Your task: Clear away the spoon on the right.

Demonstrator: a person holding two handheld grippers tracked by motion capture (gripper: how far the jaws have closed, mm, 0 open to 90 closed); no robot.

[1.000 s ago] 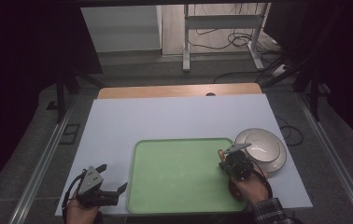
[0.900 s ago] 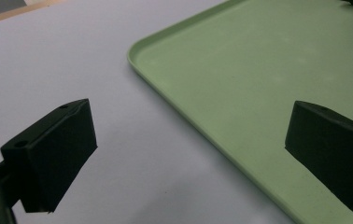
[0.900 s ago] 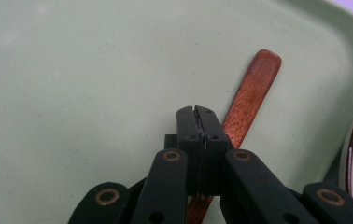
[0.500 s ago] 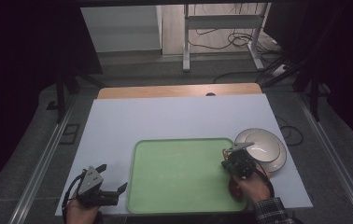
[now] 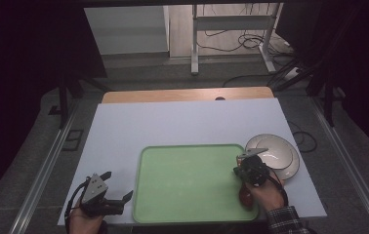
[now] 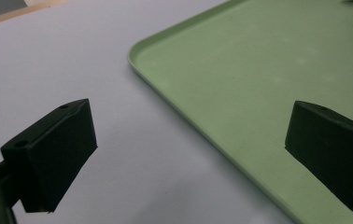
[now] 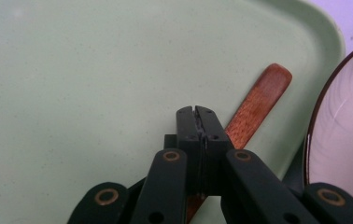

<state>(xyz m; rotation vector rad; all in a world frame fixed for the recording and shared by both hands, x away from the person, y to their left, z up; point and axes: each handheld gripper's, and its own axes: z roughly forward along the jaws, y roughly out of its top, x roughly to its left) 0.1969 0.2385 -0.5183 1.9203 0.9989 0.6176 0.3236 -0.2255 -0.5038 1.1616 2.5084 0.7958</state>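
Hands are seen at the near edge of the desk (image 5: 182, 122) in the high view, each with a gripper. The left gripper (image 5: 116, 187) is held low over the white desk surface, just beside the near left corner of the green tray (image 5: 187, 180). Its jaws are spread wide with nothing between them; in the left gripper view one jaw is seen over the white surface and the other over the tray (image 6: 240, 84), whose raised rim runs between them.

The right gripper (image 7: 197, 112) is held over the near right part of the tray (image 7: 72, 84). Its jaws are pressed together. A wooden stick (image 7: 258, 102), flat and reddish brown with a rounded far end, is seen beneath them in the right gripper view. It lies on the tray floor close to the right rim, and its near part is hidden under the gripper body. Whether the stick is touched or pinched by the jaws cannot be told. In the high view, a dark reddish piece (image 5: 245, 195) is glimpsed beside the person's right hand (image 5: 265, 192), near the tray's right edge.

Just past the tray's right rim, a white plate (image 5: 280, 153) with a dark edge is set on the desk, its rim close to the tray. Farther off, a strip of bare wood (image 5: 187, 95) is seen at the desk's far edge, and beyond it cables (image 5: 231, 39) on the floor.
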